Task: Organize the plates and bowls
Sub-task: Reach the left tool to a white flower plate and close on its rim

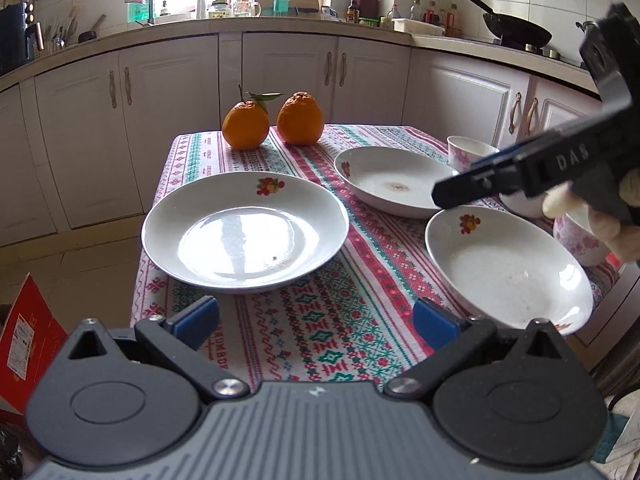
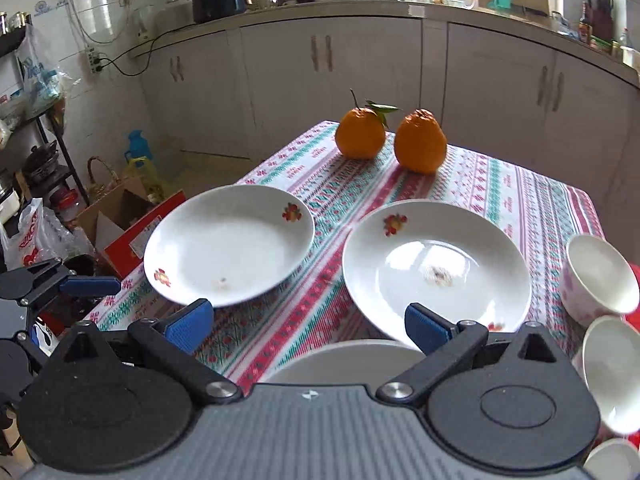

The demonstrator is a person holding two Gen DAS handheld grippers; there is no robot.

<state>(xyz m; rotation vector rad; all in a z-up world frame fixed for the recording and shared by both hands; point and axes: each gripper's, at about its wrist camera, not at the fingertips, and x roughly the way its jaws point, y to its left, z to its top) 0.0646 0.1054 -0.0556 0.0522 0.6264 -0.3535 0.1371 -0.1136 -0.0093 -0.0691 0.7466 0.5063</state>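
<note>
Three white plates with fruit prints lie on the patterned tablecloth. In the left wrist view one plate is at the left, one at the far right and one at the near right. My left gripper hovers open over the cloth between the near plates, holding nothing. My right gripper is open and empty above the near plate, facing the other two plates. Pink-flowered bowls stand at the right edge.
Two oranges sit at the table's far end. My right gripper, held by a hand, reaches in over the far right plate. White kitchen cabinets stand behind. A red box and bags lie on the floor to the left.
</note>
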